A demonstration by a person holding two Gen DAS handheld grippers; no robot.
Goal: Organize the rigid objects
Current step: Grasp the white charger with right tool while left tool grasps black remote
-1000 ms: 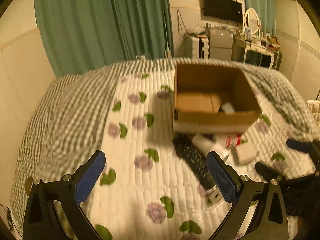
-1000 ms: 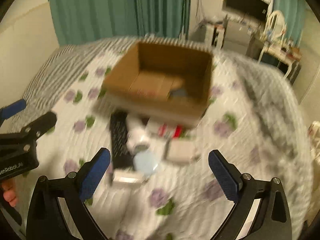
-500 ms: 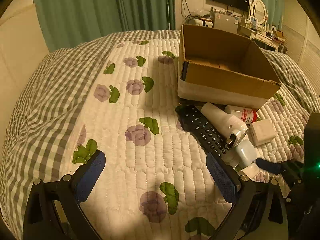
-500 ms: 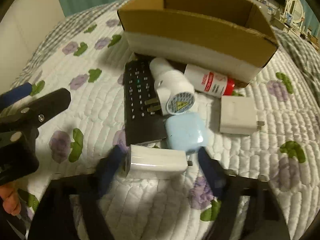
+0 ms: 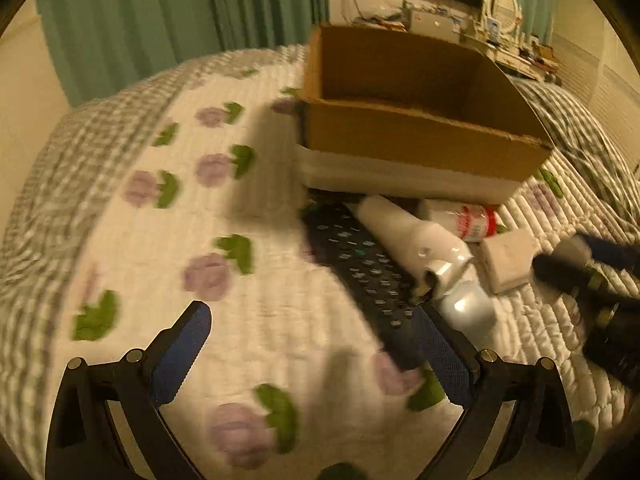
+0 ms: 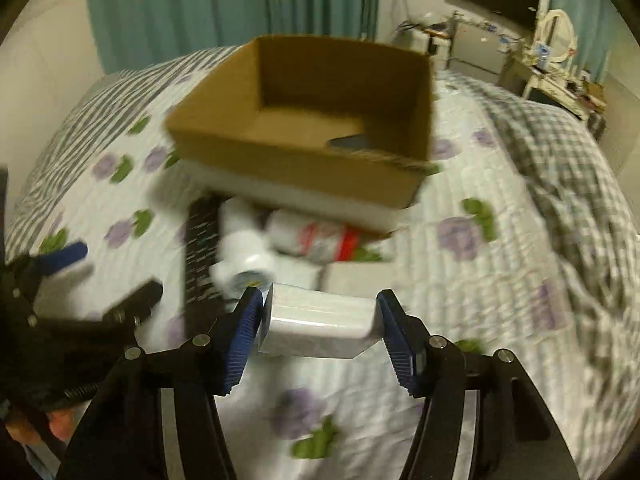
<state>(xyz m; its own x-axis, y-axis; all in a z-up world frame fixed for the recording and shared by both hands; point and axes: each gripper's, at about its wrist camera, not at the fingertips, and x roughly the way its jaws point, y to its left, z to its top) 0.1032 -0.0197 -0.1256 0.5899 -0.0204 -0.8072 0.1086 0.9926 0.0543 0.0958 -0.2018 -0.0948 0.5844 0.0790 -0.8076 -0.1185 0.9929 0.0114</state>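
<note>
The right gripper [image 6: 318, 322] has its jaws clamped on a white charger block [image 6: 320, 326], held across its short width and clear of the quilt [image 6: 500, 272], likely so it can go into the cardboard box [image 6: 304, 160] at twelve o'clock. The other loose things sit huddled against the box's near wall: a black remote [image 5: 360, 276], a white bottle [image 5: 408, 240] and a red-labelled tube [image 5: 464, 220]. The left gripper [image 5: 316, 344] hangs over bare quilt, jaws wide apart and holding nothing, the remote at its two o'clock
</note>
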